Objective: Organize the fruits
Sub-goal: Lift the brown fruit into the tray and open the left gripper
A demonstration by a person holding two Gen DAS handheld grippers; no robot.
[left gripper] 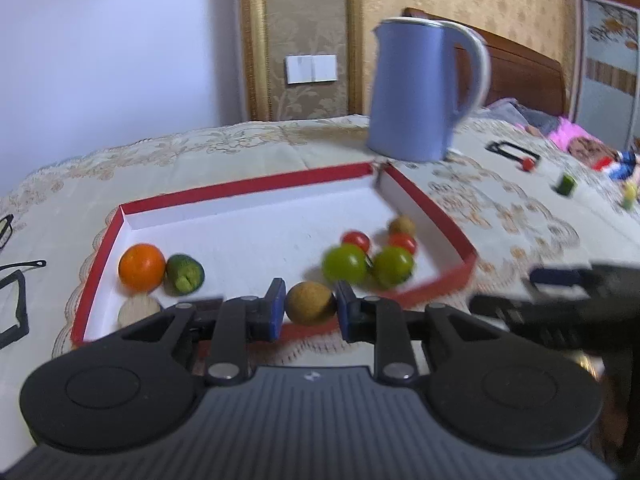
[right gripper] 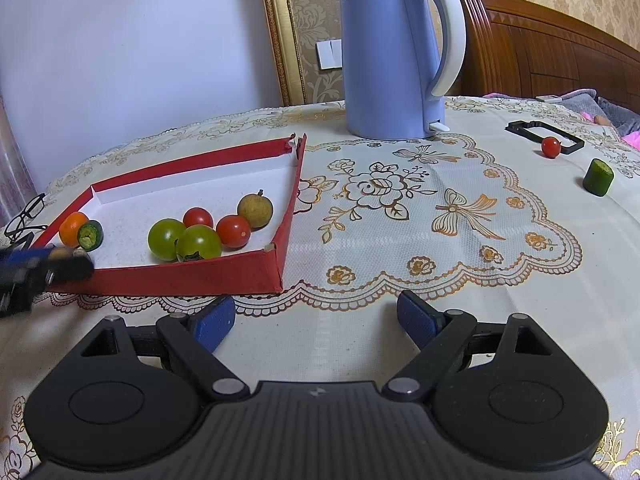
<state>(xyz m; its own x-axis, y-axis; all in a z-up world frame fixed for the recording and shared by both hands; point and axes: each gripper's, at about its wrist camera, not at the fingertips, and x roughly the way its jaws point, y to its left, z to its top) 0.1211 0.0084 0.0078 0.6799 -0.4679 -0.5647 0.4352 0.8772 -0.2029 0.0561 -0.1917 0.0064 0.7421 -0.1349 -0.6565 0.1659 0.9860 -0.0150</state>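
Between the left claw (left gripper: 311, 305) pads, brown longan (left gripper: 311, 303), pinched

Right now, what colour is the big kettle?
The kettle is light blue with a white handle, clearest in the right wrist view.

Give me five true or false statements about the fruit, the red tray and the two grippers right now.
1. The left gripper is shut on a brown round fruit. True.
2. The right gripper holds a red tomato. False: its jaws stand open and empty over the tablecloth.
3. Two green tomatoes lie in the red tray. True.
4. The blue kettle stands inside the tray. False: it stands on the tablecloth beyond it.
5. Every red tomato is in the tray. False: one red tomato lies outside, far right.
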